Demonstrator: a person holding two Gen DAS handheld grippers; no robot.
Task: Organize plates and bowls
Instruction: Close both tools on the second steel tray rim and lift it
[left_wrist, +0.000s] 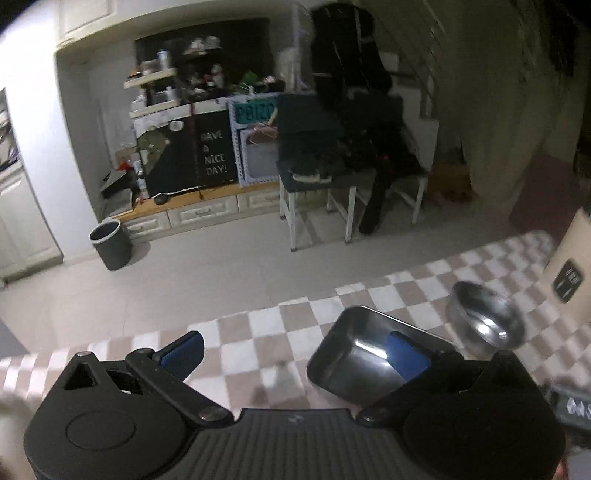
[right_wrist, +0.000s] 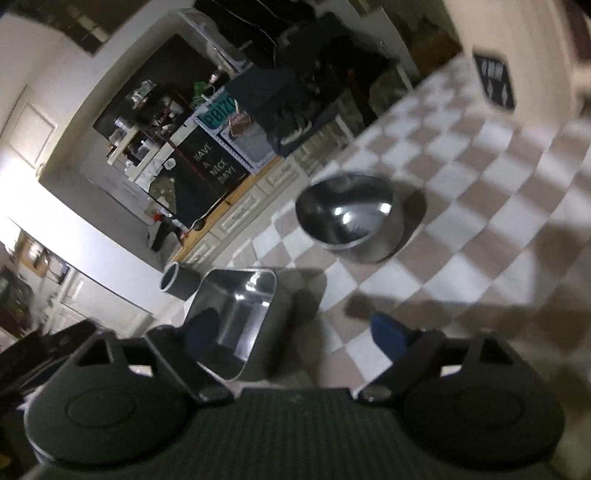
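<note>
Two hand-held grippers hover over a table covered in a tan-and-white checked cloth (left_wrist: 280, 325), in a dim, cluttered room.

From the left gripper (left_wrist: 295, 350), the fingers are spread wide with nothing clamped between them. A rectangular steel tray (left_wrist: 354, 354) sits low at about 4 o'clock in its view, and the blue pad of its right-hand finger (left_wrist: 408, 356) shows inside the tray's hollow, so the tray's rim stands between the two fingers, ungripped. A round steel bowl (left_wrist: 484, 319) stands upright further off at 3 o'clock, apart from the tray.

From the right gripper (right_wrist: 295, 332), the fingers are likewise parted and hold nothing. The same tray (right_wrist: 236, 314) lies at 7 o'clock, against its left-hand finger; whether they touch is unclear through the blur. The bowl (right_wrist: 347, 218) rests on the cloth just ahead, near 12 o'clock from the fingers.

The step in hand looks like taking hold of the tray, probably to gather it with the bowl. The next move calls for the left fingers to pinch the tray's near wall firmly; thin polished metal may slip or tip when lifted by one edge.
</note>
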